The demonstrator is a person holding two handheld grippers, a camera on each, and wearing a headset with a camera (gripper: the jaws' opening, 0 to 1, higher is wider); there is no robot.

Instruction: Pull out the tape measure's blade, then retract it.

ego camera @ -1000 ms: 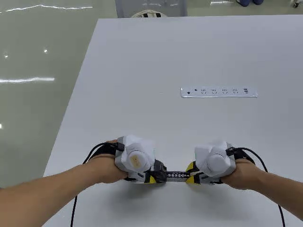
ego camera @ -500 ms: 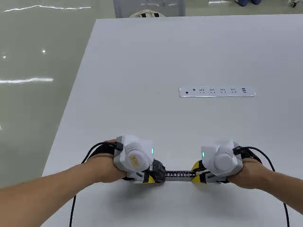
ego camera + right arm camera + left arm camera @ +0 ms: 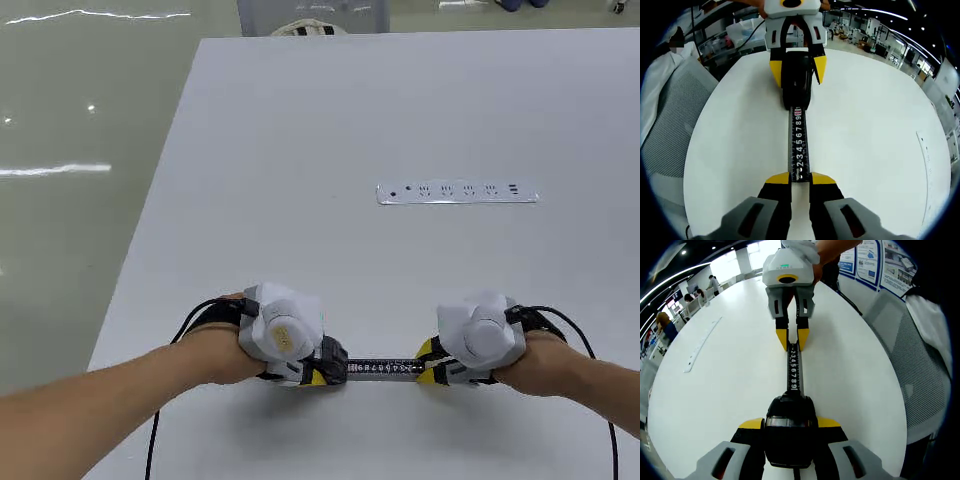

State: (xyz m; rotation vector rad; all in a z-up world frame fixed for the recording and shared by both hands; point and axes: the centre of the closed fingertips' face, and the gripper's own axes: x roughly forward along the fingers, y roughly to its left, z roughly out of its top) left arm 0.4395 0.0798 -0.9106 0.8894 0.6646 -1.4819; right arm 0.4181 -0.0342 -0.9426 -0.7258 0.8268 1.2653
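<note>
The black tape measure case (image 3: 790, 425) sits clamped between the yellow-tipped jaws of my left gripper (image 3: 790, 427), near the table's front edge. Its dark blade (image 3: 793, 371) with white numbers runs out along the tabletop to my right gripper (image 3: 793, 337), which is shut on the blade's end. In the right gripper view the blade (image 3: 799, 145) stretches from my right gripper (image 3: 800, 179) to the case (image 3: 796, 75) held by the left gripper (image 3: 796, 65). From the head view the case (image 3: 333, 362) is at the left gripper (image 3: 322, 374), the blade (image 3: 385, 369) spans across to the right gripper (image 3: 428, 371).
A white power strip (image 3: 457, 192) lies flat mid-table, well beyond the grippers. The white table (image 3: 400, 110) stretches far ahead; its left edge drops to a glossy floor. Black cables trail from both hands. A mesh chair (image 3: 912, 355) stands beside the table.
My right gripper has moved to the right with the blade's end, so more blade shows between the two grippers. The left gripper has stayed put with the case.
</note>
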